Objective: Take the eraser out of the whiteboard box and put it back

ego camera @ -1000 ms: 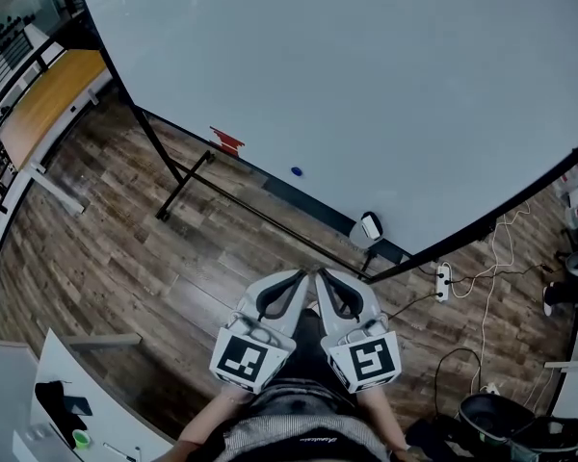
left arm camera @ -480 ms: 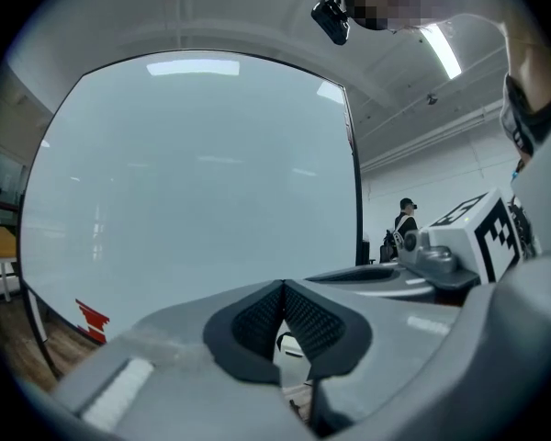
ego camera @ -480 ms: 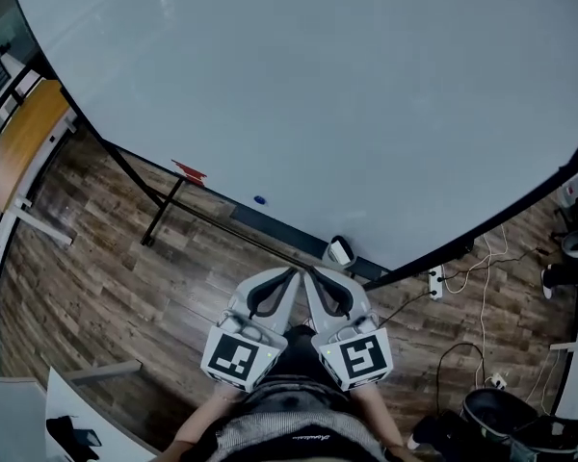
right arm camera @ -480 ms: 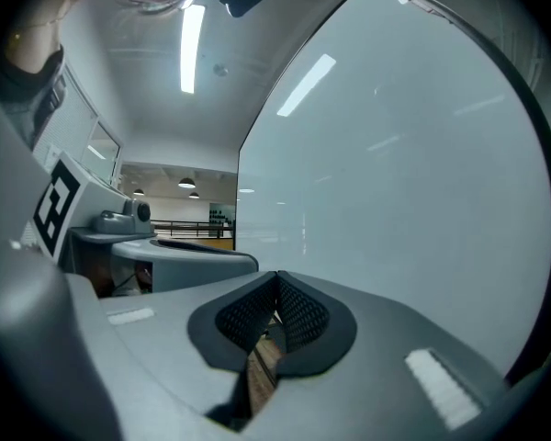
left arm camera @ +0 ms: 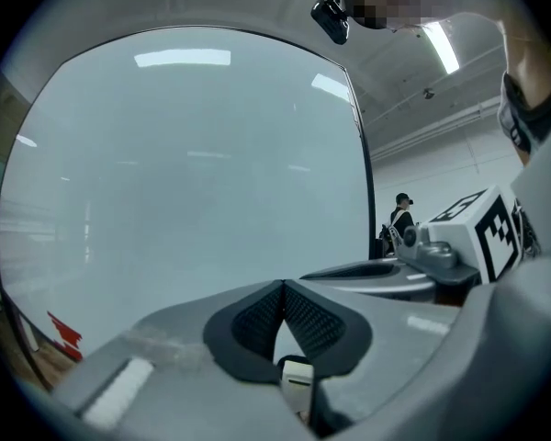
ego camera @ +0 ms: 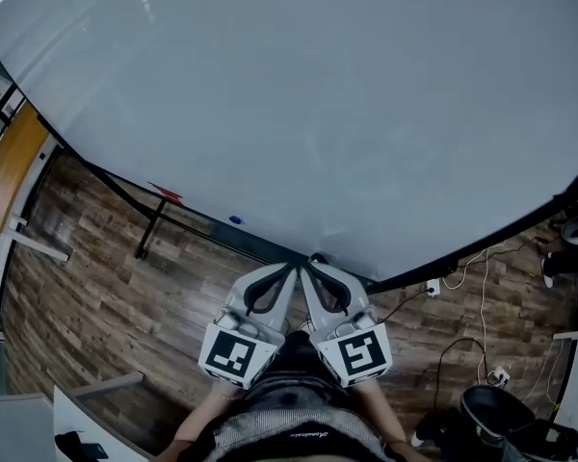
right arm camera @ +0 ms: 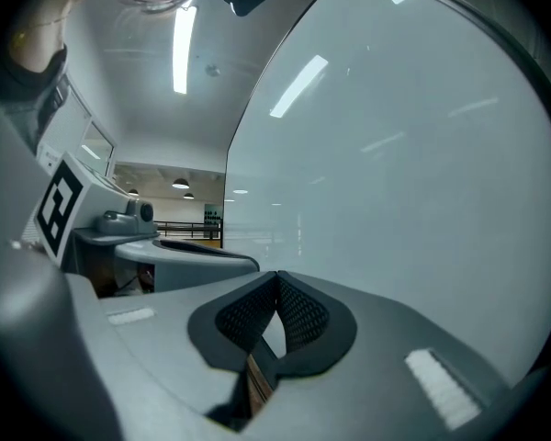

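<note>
A large whiteboard (ego camera: 318, 94) on a black stand fills the upper head view. Both grippers are held side by side, level, close in front of its lower edge. My left gripper (ego camera: 291, 269) is shut, its ribbed pads (left arm camera: 257, 315) meeting at the tip with nothing held. My right gripper (ego camera: 306, 269) is shut too, pads (right arm camera: 298, 315) together and empty. The small white whiteboard box (left arm camera: 297, 375) shows through the gap below the left pads; in the head view the gripper tips almost cover it. No eraser is visible.
A red magnet (ego camera: 166, 193) and a blue magnet (ego camera: 235, 220) sit near the board's lower edge. On the wooden floor at right lie a power strip (ego camera: 432, 285) with cables and a black bin (ego camera: 491, 412). An orange tabletop (ego camera: 5, 176) stands far left.
Both grippers and the head have moved closer to the whiteboard. The white box, earlier to the right and ahead of the tips, now sits right at them. Both jaws stayed shut.
</note>
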`<state>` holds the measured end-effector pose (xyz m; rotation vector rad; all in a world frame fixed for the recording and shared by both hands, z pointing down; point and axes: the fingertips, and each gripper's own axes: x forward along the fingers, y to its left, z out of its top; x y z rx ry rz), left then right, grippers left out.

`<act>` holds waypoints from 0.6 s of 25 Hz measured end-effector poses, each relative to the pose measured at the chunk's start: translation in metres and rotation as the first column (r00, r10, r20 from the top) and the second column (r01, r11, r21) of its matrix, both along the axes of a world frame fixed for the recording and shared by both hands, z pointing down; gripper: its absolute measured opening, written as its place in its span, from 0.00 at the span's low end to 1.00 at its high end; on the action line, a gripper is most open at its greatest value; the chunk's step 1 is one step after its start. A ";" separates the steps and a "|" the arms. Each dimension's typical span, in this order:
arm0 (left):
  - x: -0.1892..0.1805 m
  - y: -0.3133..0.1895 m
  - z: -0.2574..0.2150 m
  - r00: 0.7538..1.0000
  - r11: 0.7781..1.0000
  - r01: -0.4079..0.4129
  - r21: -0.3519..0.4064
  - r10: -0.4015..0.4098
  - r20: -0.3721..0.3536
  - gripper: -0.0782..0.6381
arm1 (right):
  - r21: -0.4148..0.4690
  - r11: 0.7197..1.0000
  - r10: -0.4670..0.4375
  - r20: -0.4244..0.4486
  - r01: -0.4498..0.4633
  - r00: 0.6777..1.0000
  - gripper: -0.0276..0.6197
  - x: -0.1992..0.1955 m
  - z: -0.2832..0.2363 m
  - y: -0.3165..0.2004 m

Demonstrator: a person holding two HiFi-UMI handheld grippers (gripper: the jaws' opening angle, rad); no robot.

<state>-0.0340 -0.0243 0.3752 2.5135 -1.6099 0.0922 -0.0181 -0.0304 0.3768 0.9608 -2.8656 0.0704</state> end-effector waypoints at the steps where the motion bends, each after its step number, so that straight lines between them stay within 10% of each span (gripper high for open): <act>1: 0.002 -0.004 0.002 1.000 1.000 -0.003 -0.003 0.003 0.005 0.11 | -0.005 1.000 -0.002 -0.001 0.002 1.000 0.05 0.002 0.001 -0.003; 15: 0.047 -0.037 0.010 0.990 0.990 -0.139 -0.020 0.139 0.011 0.11 | -0.008 0.995 0.102 0.013 -0.101 0.995 0.05 0.045 0.004 -0.030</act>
